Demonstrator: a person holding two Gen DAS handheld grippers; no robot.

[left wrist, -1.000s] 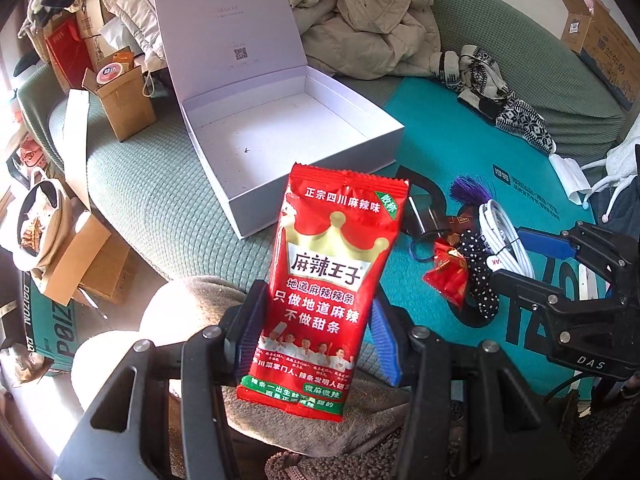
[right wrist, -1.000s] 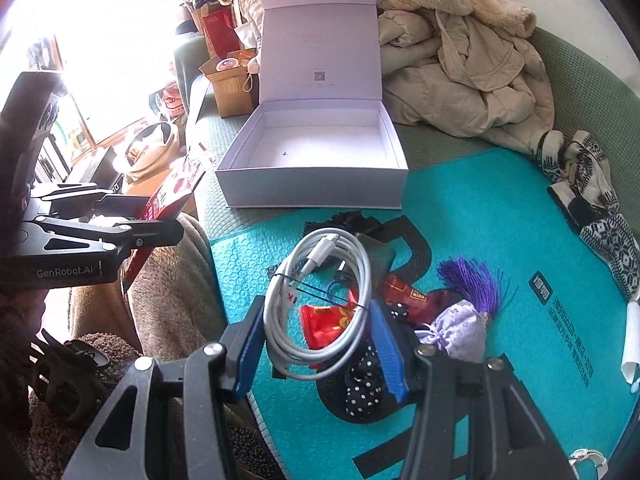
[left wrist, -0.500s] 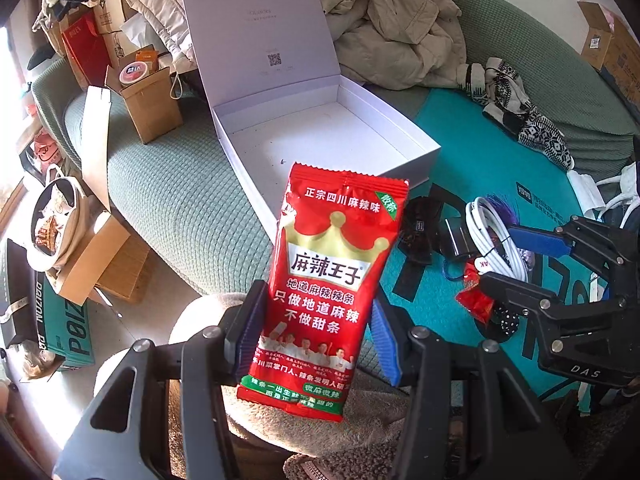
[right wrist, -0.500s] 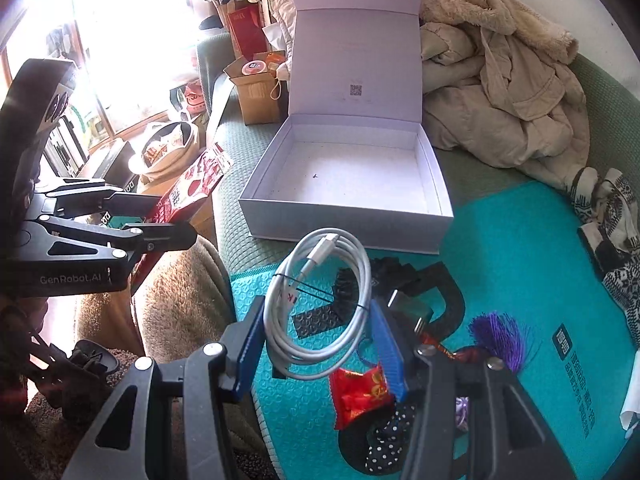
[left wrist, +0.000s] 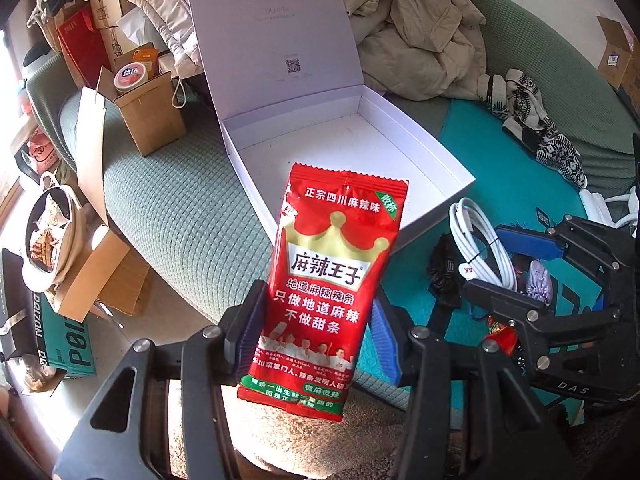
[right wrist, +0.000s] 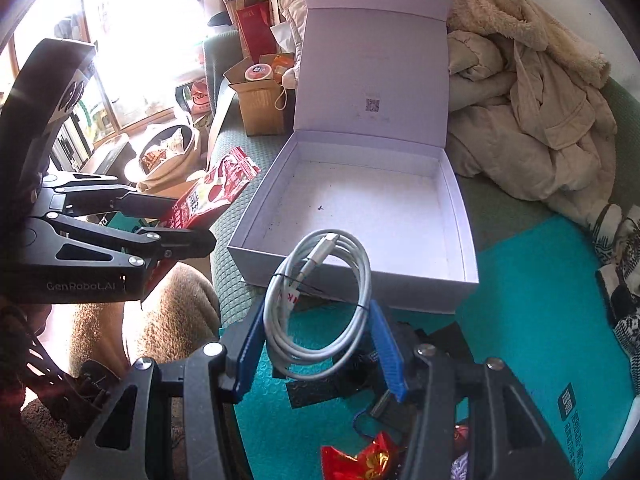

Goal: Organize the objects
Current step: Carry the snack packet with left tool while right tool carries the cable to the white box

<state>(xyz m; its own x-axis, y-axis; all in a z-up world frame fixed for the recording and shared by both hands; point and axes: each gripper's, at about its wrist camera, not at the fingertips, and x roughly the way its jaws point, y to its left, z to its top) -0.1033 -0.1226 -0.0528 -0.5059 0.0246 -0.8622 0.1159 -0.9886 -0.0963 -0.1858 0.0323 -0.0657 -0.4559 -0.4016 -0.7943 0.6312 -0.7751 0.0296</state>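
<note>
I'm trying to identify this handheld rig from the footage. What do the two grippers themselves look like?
Both are black, angular metal frames with cut-out openings and silver screws at the pivots. Each has two blue pads lining its fingers. The left gripper carries "GenRobot.AI" lettering on its side, seen from the right wrist view; the right gripper shows "DAS" on its body. No cables or sleeves are visible.

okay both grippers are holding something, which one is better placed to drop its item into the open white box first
Probably the right. Its gripper holds the coiled white cable just short of the white box's near wall. The left gripper holds the red snack packet off the box's corner.
</note>
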